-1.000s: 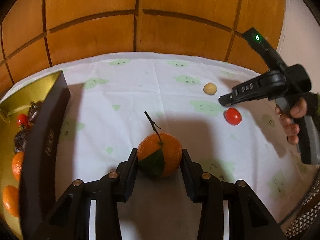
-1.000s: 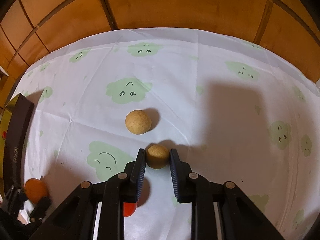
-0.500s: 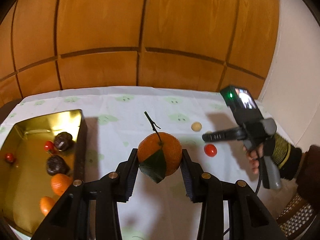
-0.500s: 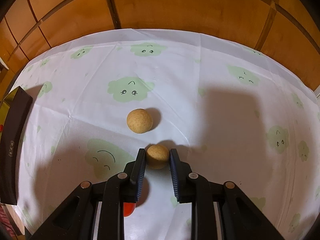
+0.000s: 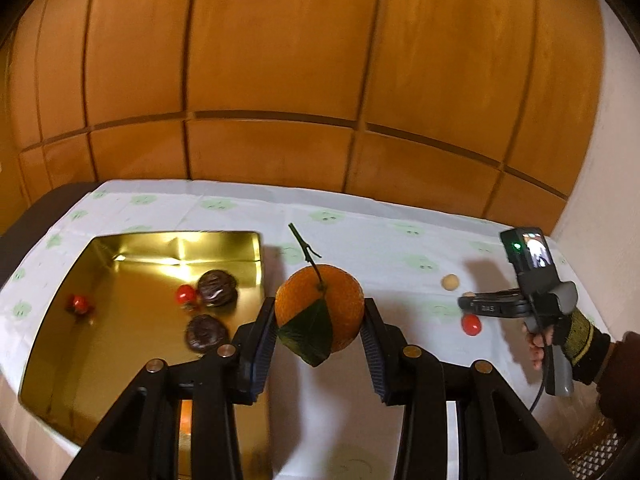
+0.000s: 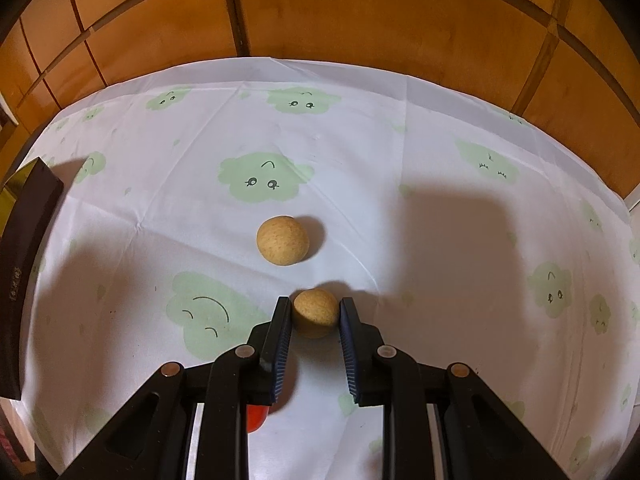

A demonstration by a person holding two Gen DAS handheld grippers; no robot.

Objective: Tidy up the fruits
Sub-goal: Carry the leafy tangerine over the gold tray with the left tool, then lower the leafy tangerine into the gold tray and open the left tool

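My left gripper [image 5: 319, 322] is shut on an orange [image 5: 320, 306] with a stem and a green leaf, and holds it in the air just right of the gold tin [image 5: 120, 332]. The tin holds red cherry tomatoes [image 5: 185, 293], two dark round fruits [image 5: 216, 287] and an orange partly hidden under my fingers. My right gripper [image 6: 314, 316] is shut on a small tan fruit [image 6: 315, 312] above the cloth. A second tan fruit [image 6: 283, 240] lies just beyond it. A red tomato [image 6: 256, 418] lies under the right gripper and shows in the left wrist view [image 5: 471, 324].
A white tablecloth [image 6: 360, 160] with green cloud faces covers the table. A wooden panelled wall [image 5: 280, 80] stands behind it. The tin's dark side [image 6: 20, 272] is at the left edge of the right wrist view. The right gripper shows in the left wrist view [image 5: 500, 304].
My left gripper has risen with the orange and moved over toward the tin, so the tin's inside now shows. The right gripper has held nearly still with the tan fruit.
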